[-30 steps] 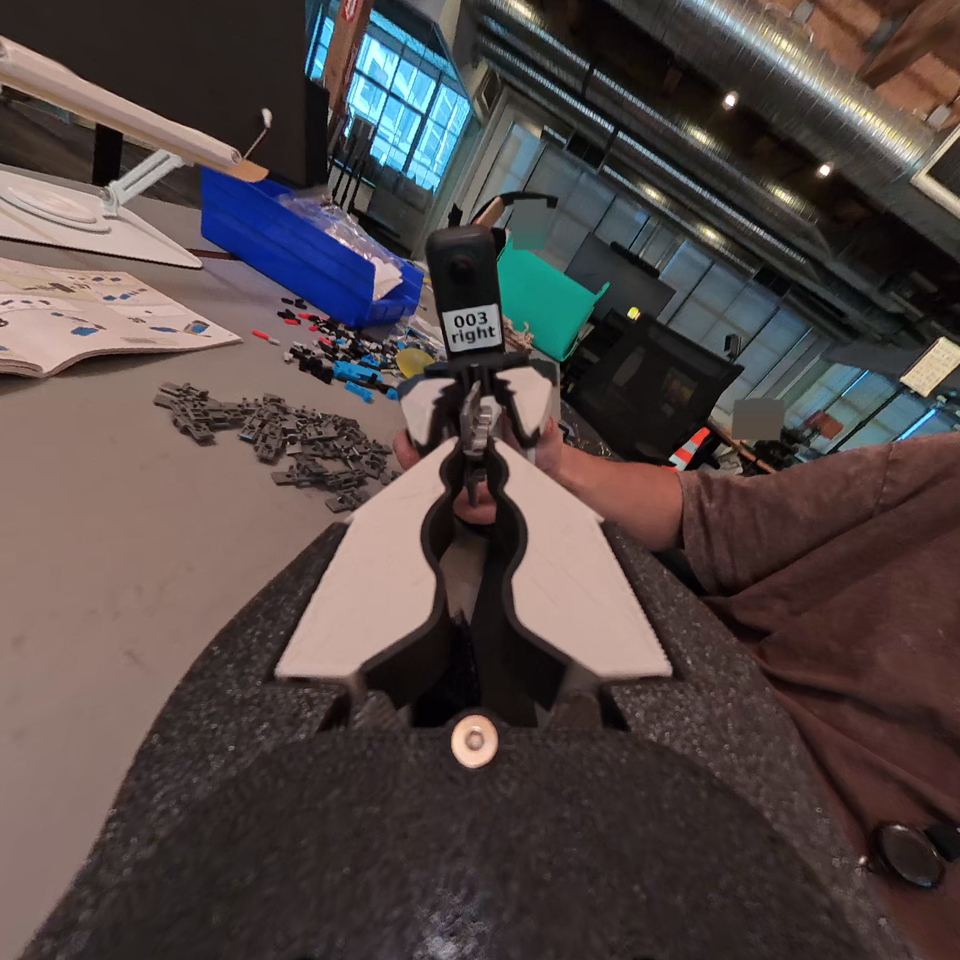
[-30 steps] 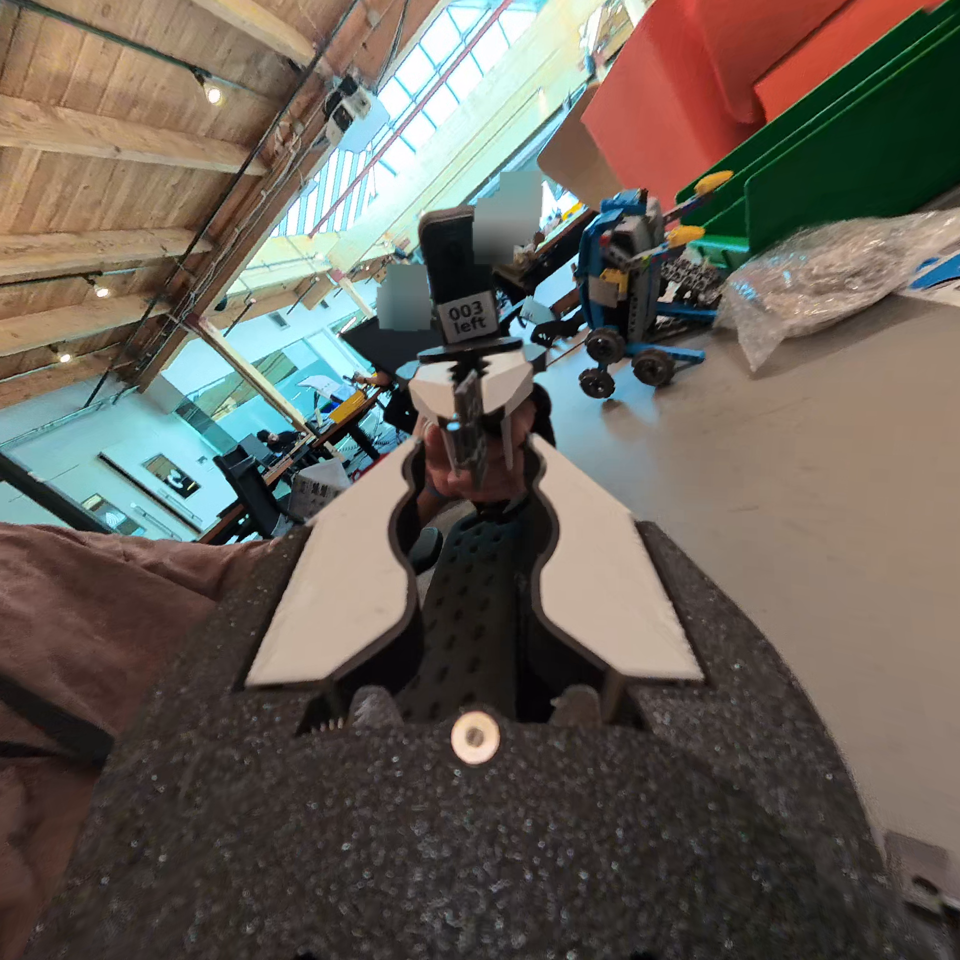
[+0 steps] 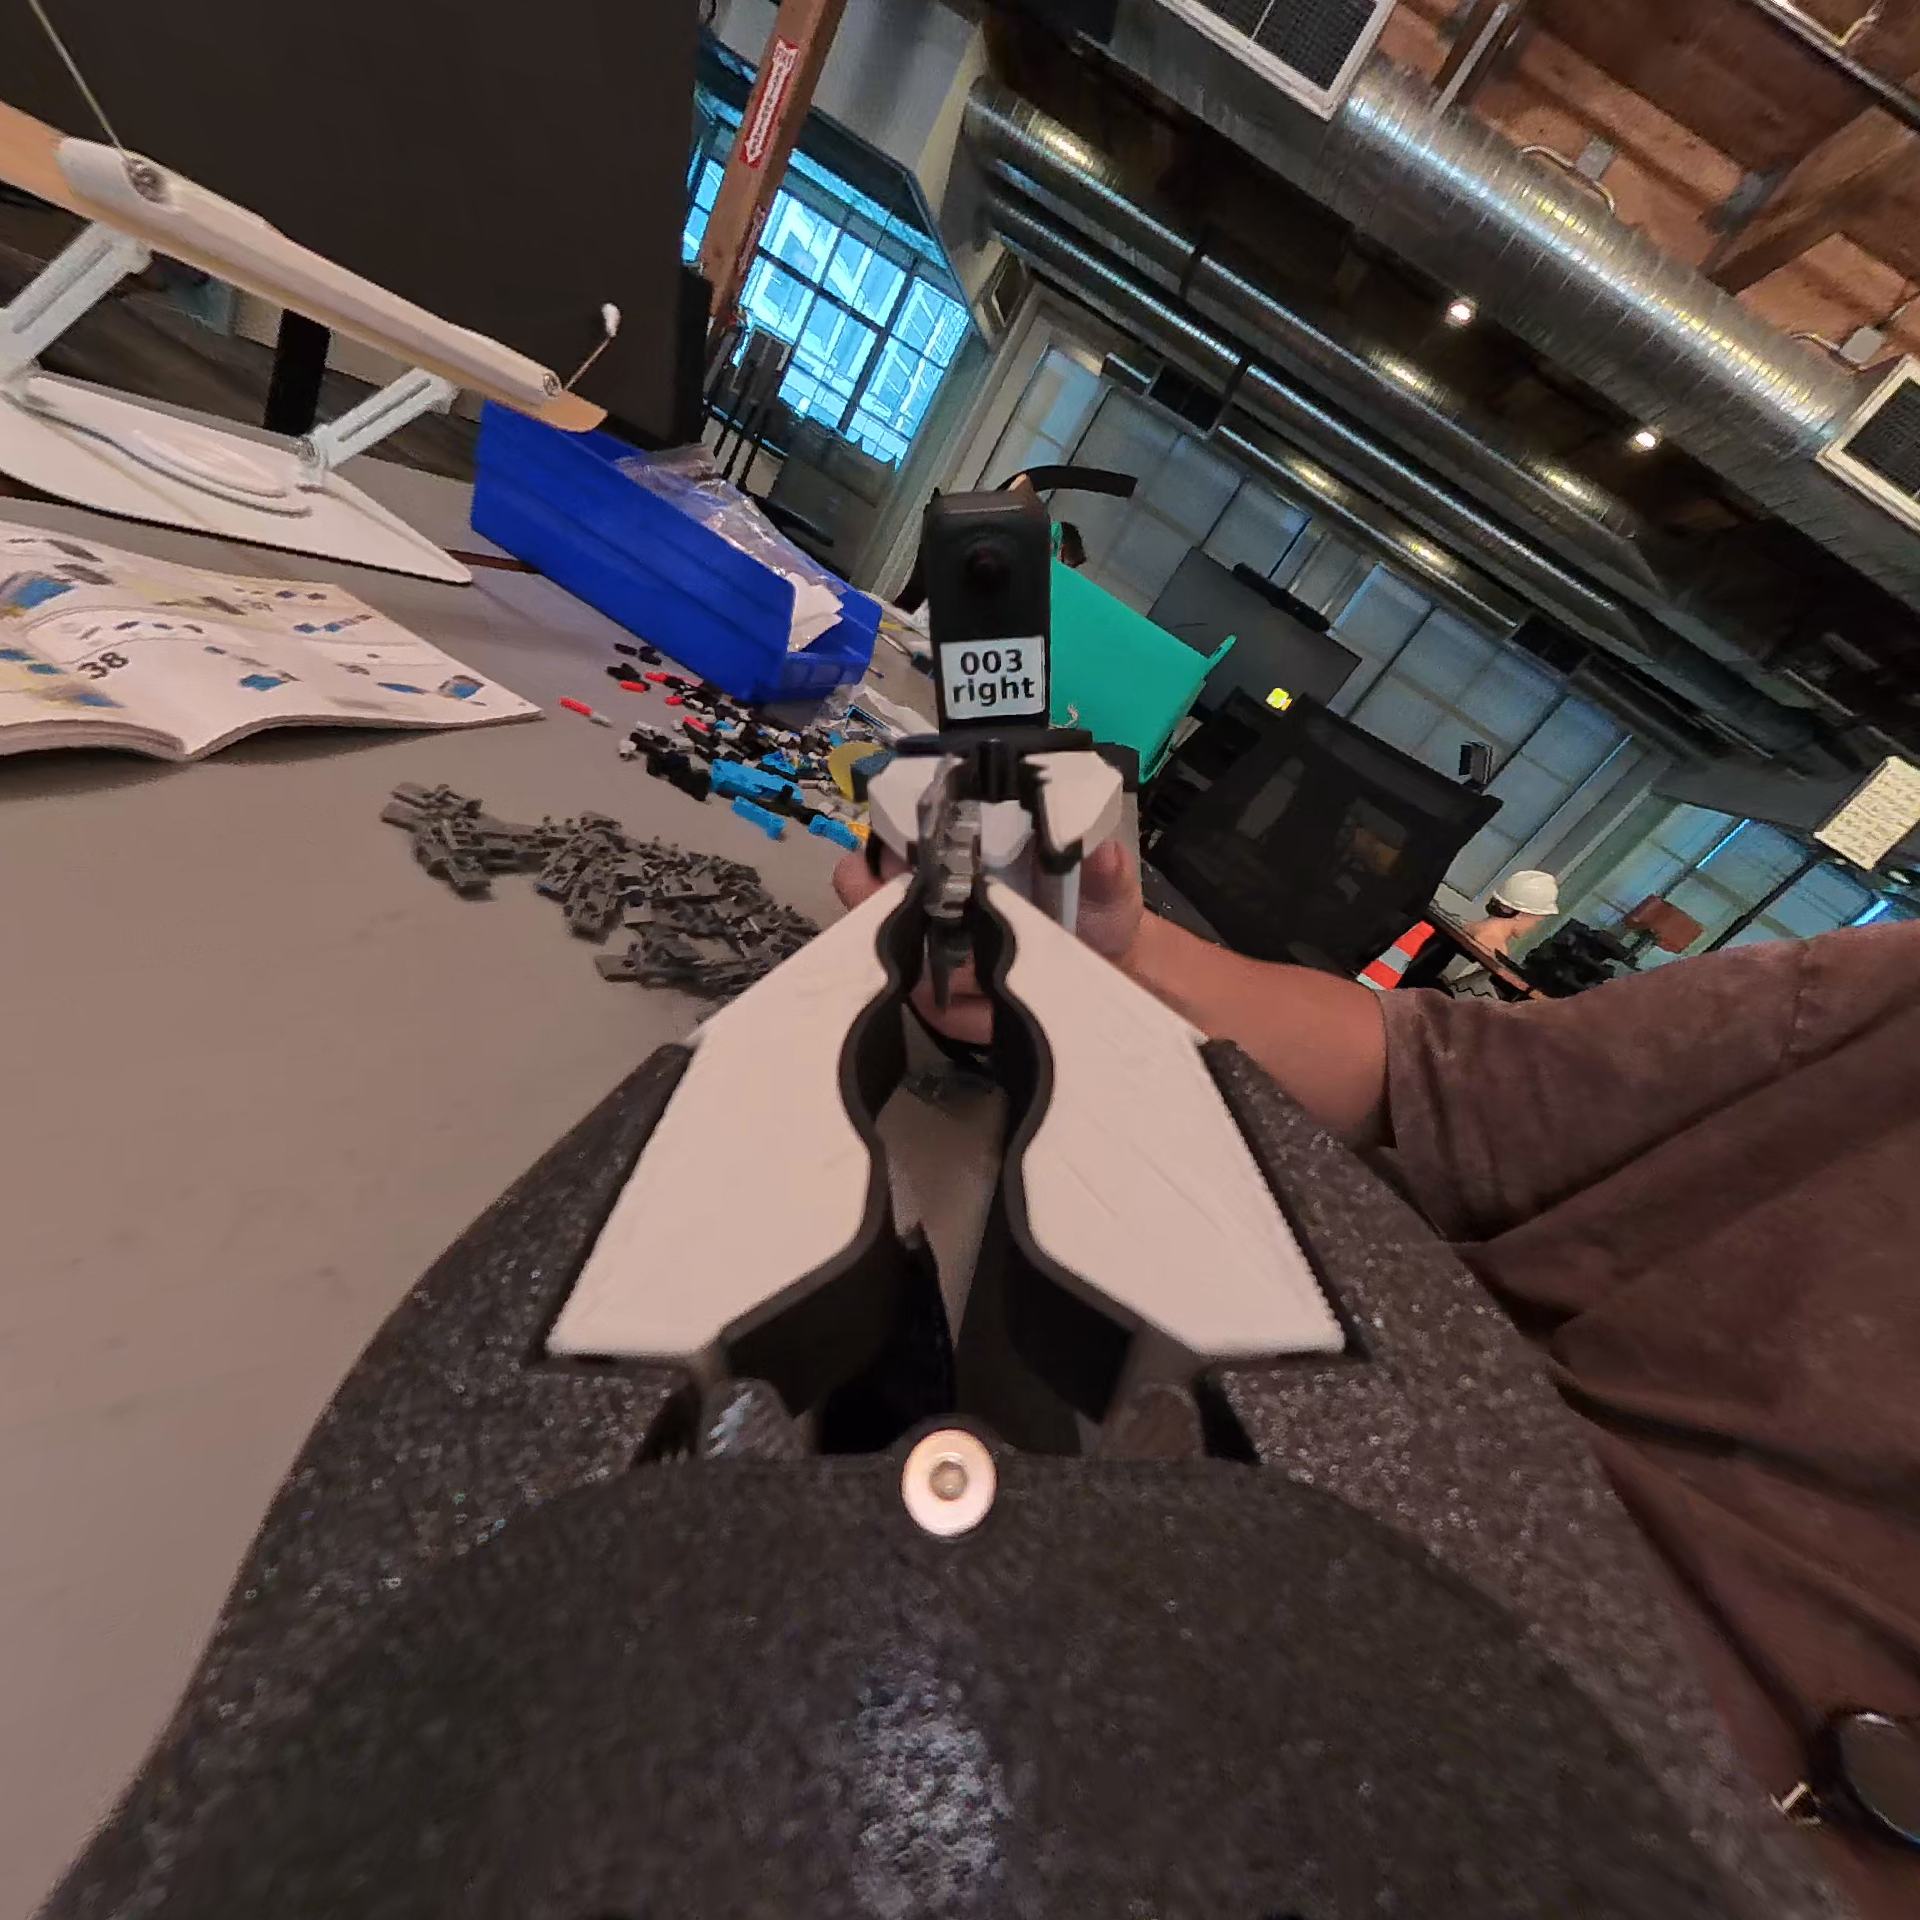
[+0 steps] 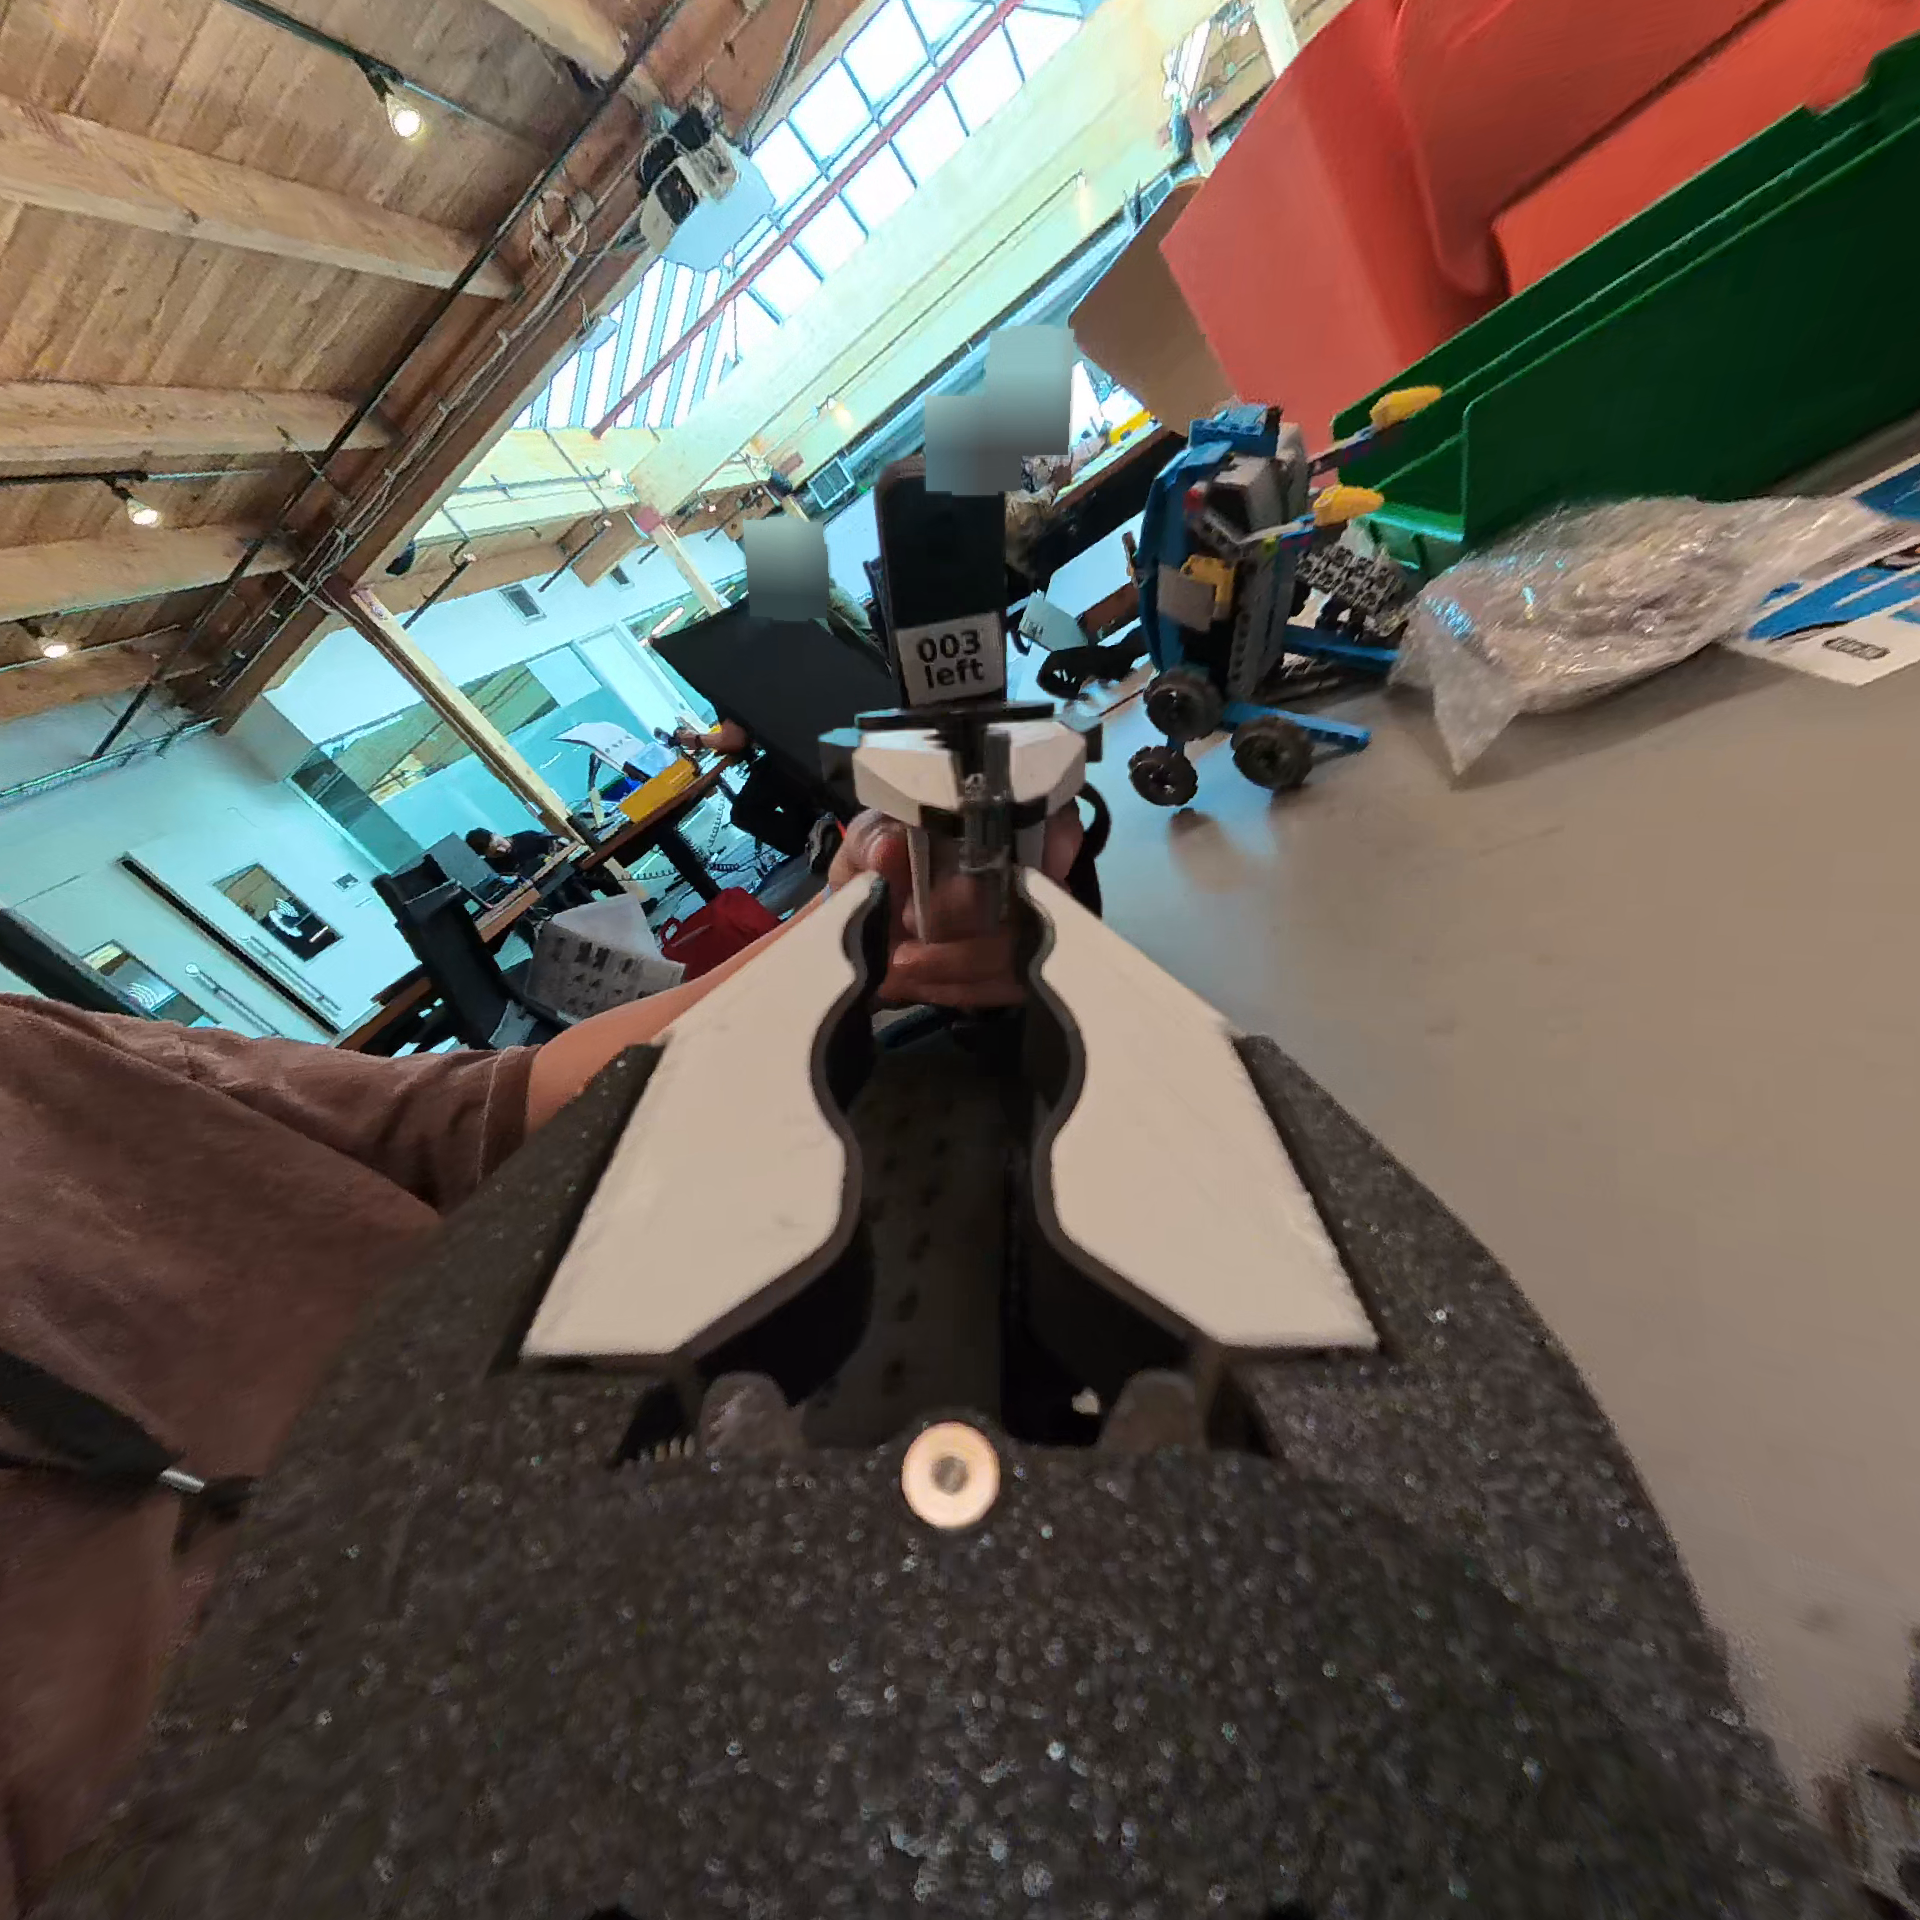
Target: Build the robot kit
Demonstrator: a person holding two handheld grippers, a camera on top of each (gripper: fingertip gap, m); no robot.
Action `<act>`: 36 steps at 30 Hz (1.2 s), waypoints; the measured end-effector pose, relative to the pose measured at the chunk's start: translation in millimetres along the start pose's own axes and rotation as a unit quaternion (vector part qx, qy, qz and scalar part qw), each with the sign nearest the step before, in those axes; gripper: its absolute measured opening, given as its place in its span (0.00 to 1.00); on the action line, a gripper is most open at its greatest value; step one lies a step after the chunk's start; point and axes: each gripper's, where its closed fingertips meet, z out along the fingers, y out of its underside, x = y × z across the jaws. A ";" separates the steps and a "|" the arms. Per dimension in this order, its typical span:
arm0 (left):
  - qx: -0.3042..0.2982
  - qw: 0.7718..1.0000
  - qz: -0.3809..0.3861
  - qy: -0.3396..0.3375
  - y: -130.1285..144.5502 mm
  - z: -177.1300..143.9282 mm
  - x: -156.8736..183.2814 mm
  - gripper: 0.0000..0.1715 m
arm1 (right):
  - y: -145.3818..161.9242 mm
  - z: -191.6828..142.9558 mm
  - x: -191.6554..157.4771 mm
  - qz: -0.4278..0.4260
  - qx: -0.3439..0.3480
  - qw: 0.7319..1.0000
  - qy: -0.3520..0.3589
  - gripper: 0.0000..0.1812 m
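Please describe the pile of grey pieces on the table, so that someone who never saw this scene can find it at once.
On the grey table in the left wrist view, find the open instruction booklet at the far left edge. Just right of it, nearer the camera, lies the pile of grey pieces. Unlike the mixed black, blue and red pieces beyond it, near the blue bin, this pile is all dark grey.

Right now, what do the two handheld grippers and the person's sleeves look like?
Both match: the left gripper and the right gripper each have two pale grey wedge fingers with wavy black inner edges, set in a speckled black foam body with one silver bolt. Each carries a black camera bearing a white label. The sleeves are short and brown.
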 end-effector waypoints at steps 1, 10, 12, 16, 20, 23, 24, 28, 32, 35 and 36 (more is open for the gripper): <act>-0.001 1.000 -0.004 0.005 0.6 -1.6 -0.2 0.04 | -0.5 -1.6 1.1 -0.001 0.000 1.000 0.000 0.11; -0.025 0.999 -0.012 0.024 12.0 6.5 2.7 0.04 | 14.7 5.3 4.2 -0.002 -0.037 0.999 -0.005 0.05; -0.022 0.999 -0.015 0.031 11.8 6.6 4.1 0.05 | 11.6 4.1 3.5 -0.007 -0.028 1.000 -0.002 0.04; -0.013 0.999 -0.022 0.021 10.1 5.7 -0.3 0.12 | 4.9 1.7 3.1 0.015 -0.002 1.000 -0.014 0.04; -0.011 0.999 -0.016 0.025 10.1 5.8 2.2 0.13 | -4.0 -4.4 4.9 0.040 0.024 0.999 -0.026 0.04; -0.018 0.999 -0.012 0.025 12.8 9.3 3.4 0.13 | -10.0 -8.5 3.0 0.071 0.047 0.995 -0.049 0.04; -0.015 1.000 -0.015 0.019 11.8 10.1 0.9 0.13 | -11.5 -9.3 2.6 0.076 0.053 0.994 -0.052 0.04; 0.014 0.999 -0.030 -0.001 4.2 7.7 -8.9 0.13 | -9.8 -9.7 9.6 0.052 0.044 0.997 -0.020 0.04; 0.022 0.999 -0.045 -0.006 2.4 5.0 -14.8 0.13 | -11.2 -12.5 16.7 0.048 0.046 0.998 -0.001 0.04; 0.034 0.998 -0.050 -0.022 -1.0 2.0 -22.8 0.13 | -14.0 -15.3 21.6 0.052 0.058 0.997 0.012 0.04; 0.039 0.998 -0.048 -0.031 -2.7 0.3 -26.3 0.13 | -15.5 -16.9 24.9 0.048 0.062 0.997 0.024 0.04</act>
